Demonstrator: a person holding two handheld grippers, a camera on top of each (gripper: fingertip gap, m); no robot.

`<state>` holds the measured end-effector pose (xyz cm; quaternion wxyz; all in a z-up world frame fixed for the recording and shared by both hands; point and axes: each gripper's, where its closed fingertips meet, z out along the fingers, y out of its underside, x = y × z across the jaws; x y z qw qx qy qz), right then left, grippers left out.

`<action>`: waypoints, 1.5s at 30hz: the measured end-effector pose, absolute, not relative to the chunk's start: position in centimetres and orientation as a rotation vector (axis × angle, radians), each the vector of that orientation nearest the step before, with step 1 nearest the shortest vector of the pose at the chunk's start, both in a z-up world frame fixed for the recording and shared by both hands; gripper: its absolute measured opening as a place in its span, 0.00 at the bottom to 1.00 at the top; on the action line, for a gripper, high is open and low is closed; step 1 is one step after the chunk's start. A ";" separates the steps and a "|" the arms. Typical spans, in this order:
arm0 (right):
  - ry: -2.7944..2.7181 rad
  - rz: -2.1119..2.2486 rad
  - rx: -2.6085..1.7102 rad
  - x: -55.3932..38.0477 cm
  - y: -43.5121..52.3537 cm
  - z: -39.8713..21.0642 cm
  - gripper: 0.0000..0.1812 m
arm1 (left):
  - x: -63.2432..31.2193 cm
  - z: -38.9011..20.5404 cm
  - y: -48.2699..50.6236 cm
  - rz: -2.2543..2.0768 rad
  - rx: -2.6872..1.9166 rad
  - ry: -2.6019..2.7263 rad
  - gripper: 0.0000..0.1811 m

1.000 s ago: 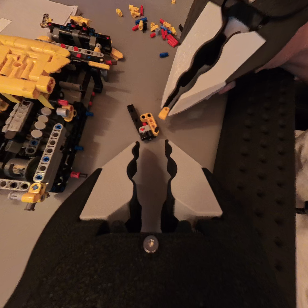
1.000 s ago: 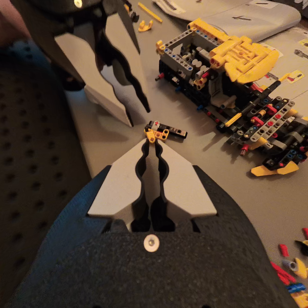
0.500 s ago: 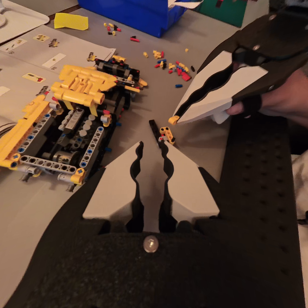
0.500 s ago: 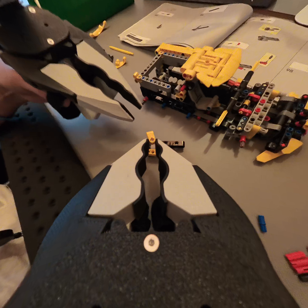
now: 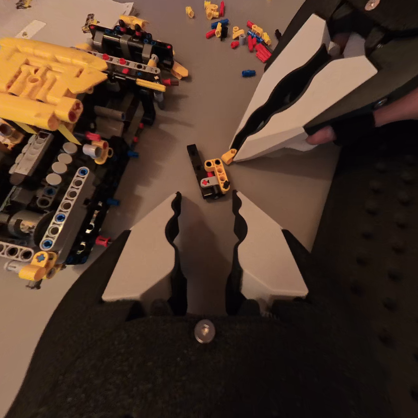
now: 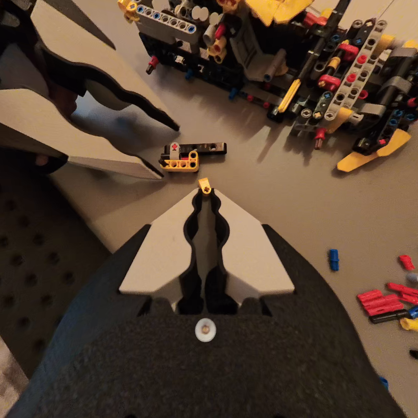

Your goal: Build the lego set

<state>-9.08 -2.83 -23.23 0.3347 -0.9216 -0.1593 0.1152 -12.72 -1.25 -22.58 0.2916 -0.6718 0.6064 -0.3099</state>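
A small sub-assembly (image 5: 209,173) lies on the grey table: a black beam with a yellow L-shaped piece and a grey-and-red part; it also shows in the right wrist view (image 6: 188,155). My left gripper (image 5: 205,194) is open and empty, its tips just short of the sub-assembly's near end; it also shows in the right wrist view (image 6: 168,151). My right gripper (image 6: 206,192) is shut on a small yellow connector (image 6: 204,186), held just short of the yellow L-piece. It also shows in the left wrist view (image 5: 234,155), with the connector (image 5: 228,156).
The big yellow and black model (image 5: 56,126) stands left of the sub-assembly, in the right wrist view (image 6: 282,56) at the top. Loose red, blue and yellow pins (image 5: 244,34) lie at the far side, also (image 6: 389,300). A dark perforated mat (image 5: 373,226) borders the table. About 5 cm separates my left fingertips from my right.
Both grippers have dropped back down close over the sub-assembly after tilting up half a second ago. My left gripper's jaws stand wider apart. The right gripper still holds the yellow connector.
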 end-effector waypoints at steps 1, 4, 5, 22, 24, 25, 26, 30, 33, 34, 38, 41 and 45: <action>-0.418 0.308 -2.406 -9.1 -2.8 -23.3 0.03 | -12.6 -22.6 -1.2 -0.821 -1.793 1.613 0.25; -0.463 0.355 -2.396 -9.4 -3.0 -23.2 0.03 | -12.3 -22.8 -1.3 -0.827 -1.813 1.618 0.25; -0.492 0.366 -2.389 -9.5 -3.0 -23.2 0.03 | -12.2 -22.8 -1.3 -0.821 -1.813 1.622 0.25; -0.556 0.511 -2.245 -9.6 -2.7 -20.8 0.19 | -12.5 -22.0 -0.9 -0.751 -1.700 1.634 0.13; -0.679 0.559 -2.106 -10.2 -2.4 -19.5 0.30 | -12.5 -21.4 -1.6 -0.788 -1.637 1.667 0.13; -0.776 0.557 -2.060 -10.5 -2.6 -19.3 0.31 | -12.6 -21.0 -2.1 -0.823 -1.616 1.686 0.13; -0.889 0.527 -2.022 -10.7 -2.9 -19.5 0.32 | -12.8 -20.7 -2.4 -0.859 -1.604 1.701 0.13; -1.185 0.484 -1.955 -12.2 -3.6 -20.2 0.25 | -13.2 -19.3 -4.2 -0.990 -1.535 1.755 0.13; -1.263 0.502 -1.986 -12.7 -4.1 -20.6 0.15 | -13.5 -18.1 -4.7 -1.009 -1.497 1.756 0.13; -1.229 0.504 -1.969 -12.8 -3.7 -20.1 0.15 | -13.5 -17.6 -4.3 -1.000 -1.496 1.716 0.13; -0.850 0.850 -1.857 -14.5 -2.6 -16.2 0.14 | -13.6 -12.8 -2.8 -1.265 -1.502 1.347 0.17; -0.617 1.055 -1.682 -15.4 -2.4 -12.8 0.12 | -14.5 -9.8 -2.2 -1.558 -1.471 1.082 0.18; -0.494 1.187 -1.574 -16.0 -2.5 -11.3 0.12 | -15.2 -8.5 -2.4 -1.641 -1.402 1.015 0.18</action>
